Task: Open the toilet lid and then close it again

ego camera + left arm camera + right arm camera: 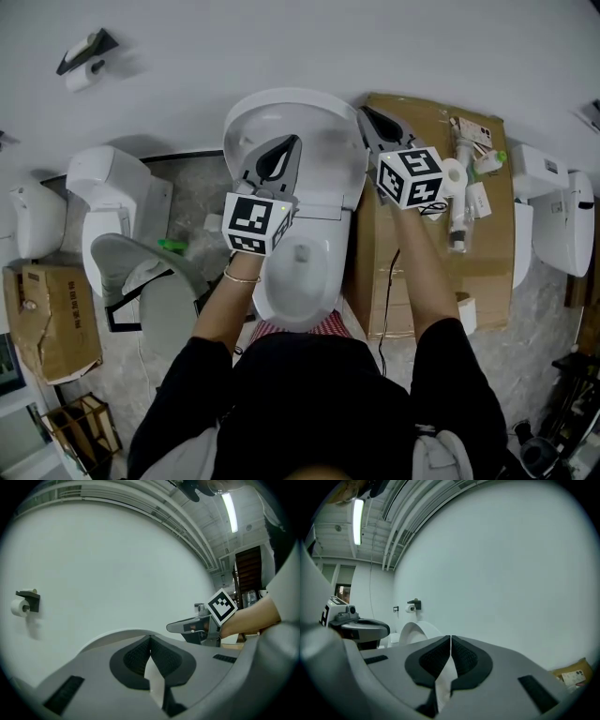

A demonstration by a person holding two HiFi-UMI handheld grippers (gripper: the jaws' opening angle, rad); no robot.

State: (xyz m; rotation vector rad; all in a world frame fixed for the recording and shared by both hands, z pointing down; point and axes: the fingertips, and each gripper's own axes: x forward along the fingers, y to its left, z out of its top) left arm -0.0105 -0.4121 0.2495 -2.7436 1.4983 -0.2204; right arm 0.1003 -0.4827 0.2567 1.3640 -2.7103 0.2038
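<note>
Lid (314,127) stands up; my left claw (150,639) and right claw (450,638) are pinched together, empty. One careless nudge could slam it.

No words, brands or numbers are showing legibly. The marker cube (255,223) on the left gripper (286,150) and the marker cube (411,176) on the right gripper (366,112) are displaying only black-and-white square patterns. A label (475,129) on the cardboard box (487,281) is showing print too small to read.
</note>
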